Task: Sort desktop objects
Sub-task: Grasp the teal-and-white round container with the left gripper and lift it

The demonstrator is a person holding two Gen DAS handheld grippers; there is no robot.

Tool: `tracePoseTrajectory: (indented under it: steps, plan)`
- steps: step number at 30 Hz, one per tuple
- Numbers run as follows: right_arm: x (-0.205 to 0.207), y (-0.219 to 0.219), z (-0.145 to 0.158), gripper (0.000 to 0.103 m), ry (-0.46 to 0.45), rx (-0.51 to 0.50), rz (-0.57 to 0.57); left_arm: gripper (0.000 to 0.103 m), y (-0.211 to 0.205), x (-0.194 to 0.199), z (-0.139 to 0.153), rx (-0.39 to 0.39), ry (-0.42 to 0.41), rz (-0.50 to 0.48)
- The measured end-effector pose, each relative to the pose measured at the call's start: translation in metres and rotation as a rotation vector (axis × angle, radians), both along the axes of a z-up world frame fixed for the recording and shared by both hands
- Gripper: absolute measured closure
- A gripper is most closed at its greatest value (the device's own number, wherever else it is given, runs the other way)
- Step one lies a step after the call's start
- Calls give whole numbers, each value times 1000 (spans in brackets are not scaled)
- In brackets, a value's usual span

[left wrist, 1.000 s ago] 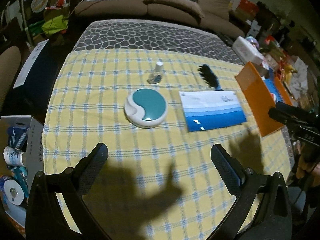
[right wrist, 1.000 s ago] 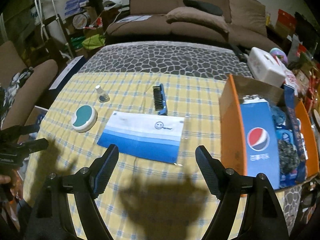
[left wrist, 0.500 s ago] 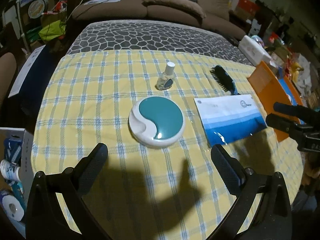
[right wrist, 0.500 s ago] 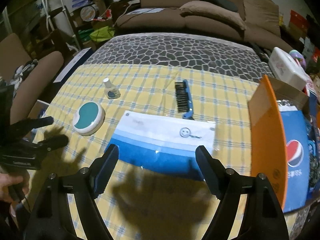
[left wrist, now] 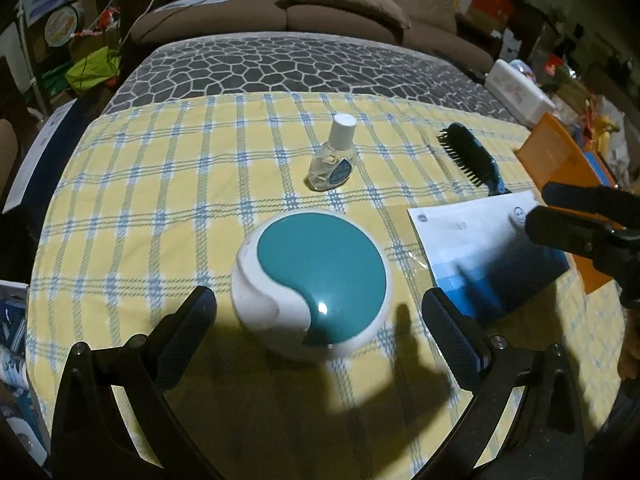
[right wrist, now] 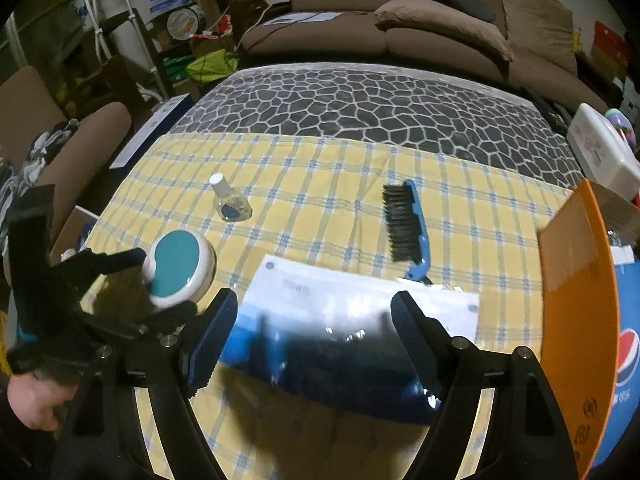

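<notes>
A round white and teal case point(left wrist: 312, 284) lies on the yellow checked cloth point(left wrist: 160, 200), just ahead of my open left gripper point(left wrist: 318, 316), between its fingers but not touched. It also shows in the right wrist view point(right wrist: 178, 272). A small clear bottle with a white cap point(left wrist: 334, 160) stands behind it. A blue brush with black bristles point(right wrist: 404, 226) lies to the right. A white and blue packet point(right wrist: 340, 332) lies flat, just ahead of my open right gripper point(right wrist: 312, 328). The left gripper point(right wrist: 132, 280) shows around the case in the right wrist view.
An orange cardboard box point(right wrist: 576, 300) with a Pepsi carton point(right wrist: 628, 356) inside stands at the table's right edge. A grey pebble-pattern cover point(right wrist: 360, 100) lies beyond the cloth. A brown sofa point(right wrist: 400, 20) stands behind. A white box point(right wrist: 604, 148) sits at far right.
Both grippers have moved forward and lower. The left one has come up to the round case, the right one up to the packet. Both stay open.
</notes>
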State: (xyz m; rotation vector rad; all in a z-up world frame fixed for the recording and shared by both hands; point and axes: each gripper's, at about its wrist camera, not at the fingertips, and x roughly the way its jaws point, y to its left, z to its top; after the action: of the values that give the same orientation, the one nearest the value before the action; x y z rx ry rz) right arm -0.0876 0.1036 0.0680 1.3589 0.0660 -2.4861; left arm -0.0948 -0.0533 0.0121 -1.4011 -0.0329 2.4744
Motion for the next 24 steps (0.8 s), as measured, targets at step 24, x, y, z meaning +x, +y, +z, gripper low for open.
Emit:
tracePoseTrajectory:
  steps: [24]
  plan:
    - [-63,-84,-19,40,52,-22,98,22,-10,-11,-4,49,72,50]
